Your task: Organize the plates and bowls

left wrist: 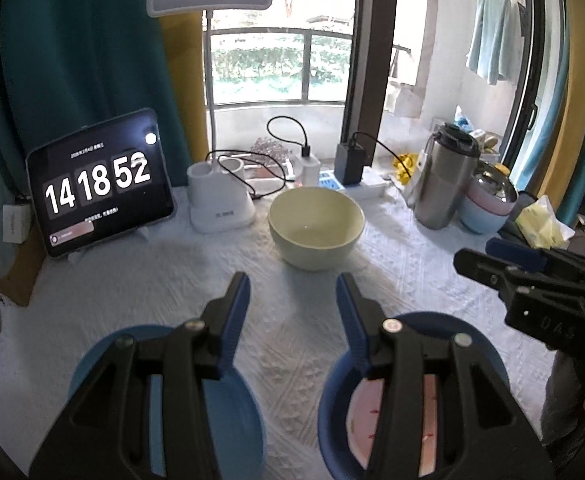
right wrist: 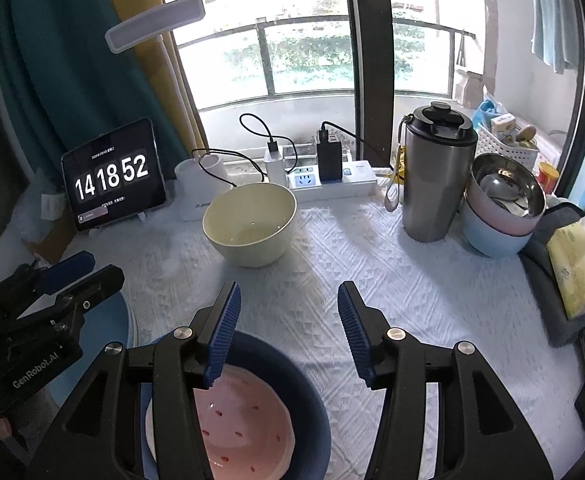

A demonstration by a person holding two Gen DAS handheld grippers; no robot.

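Steel bowls (right wrist: 504, 196) we see inside only from the right wrist; our left gripper (left wrist: 294, 292) and right gripper (right wrist: 288, 304) gape empty.

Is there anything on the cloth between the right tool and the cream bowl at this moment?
Nothing visible. The right tool is open and empty, and only bare white cloth lies between its fingers and the cream bowl. The steel flask stands off to the right, clear of that path.

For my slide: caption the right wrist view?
Open right gripper above pink plate in dark blue bowl, cream bowl beyond.
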